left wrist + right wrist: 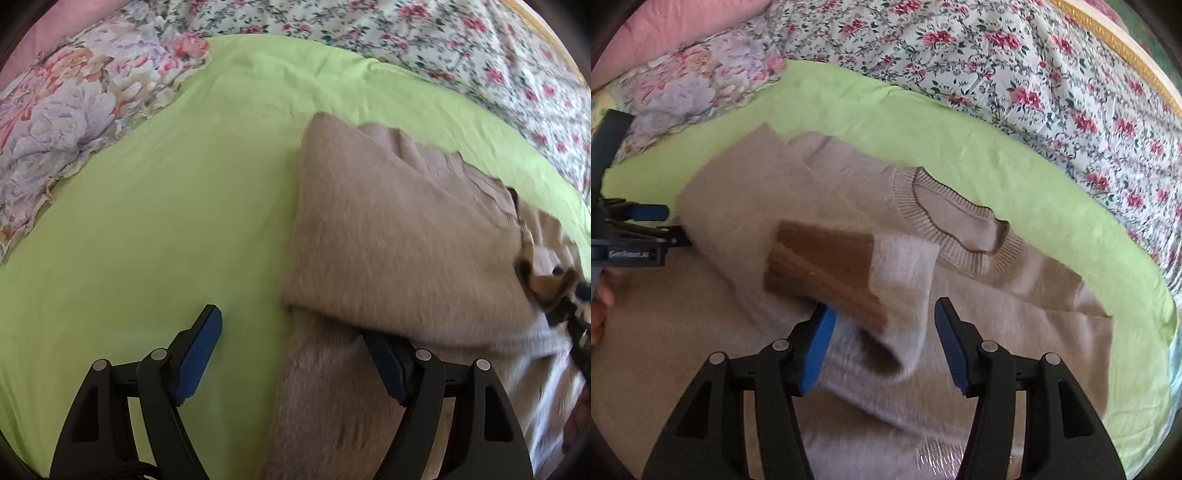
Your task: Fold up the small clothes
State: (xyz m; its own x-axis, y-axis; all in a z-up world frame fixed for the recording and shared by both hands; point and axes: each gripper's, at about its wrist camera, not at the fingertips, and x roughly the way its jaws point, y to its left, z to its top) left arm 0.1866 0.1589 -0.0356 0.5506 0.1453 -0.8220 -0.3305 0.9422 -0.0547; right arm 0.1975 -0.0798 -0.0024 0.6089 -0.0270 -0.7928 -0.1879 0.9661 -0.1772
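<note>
**Beige sweater half folded on the green sheet**

The beige sweater [1015, 295] lay spread on the green sheet [147, 221] across the bed, its ribbed neckline [960, 221] towards the far side. One sleeve [886, 295], with its brown cuff [820, 258], lay folded across the chest.

My left jaws [295, 354] stood wide apart at the sweater's left edge. One pad [199, 354] hung over bare sheet; the other [388, 369] was partly tucked under a folded flap of knit. Nothing was pinched between them.

My right jaws [882, 347] stood about half open, straddling the folded sleeve. The left pad [816, 350] touched the fuzzy fabric, while the right pad [951, 347] stood clear, so they gripped nothing.

A floral quilt [1034, 74] lay beyond the sheet, with a floral pillow [66, 110] at the far left.
</note>
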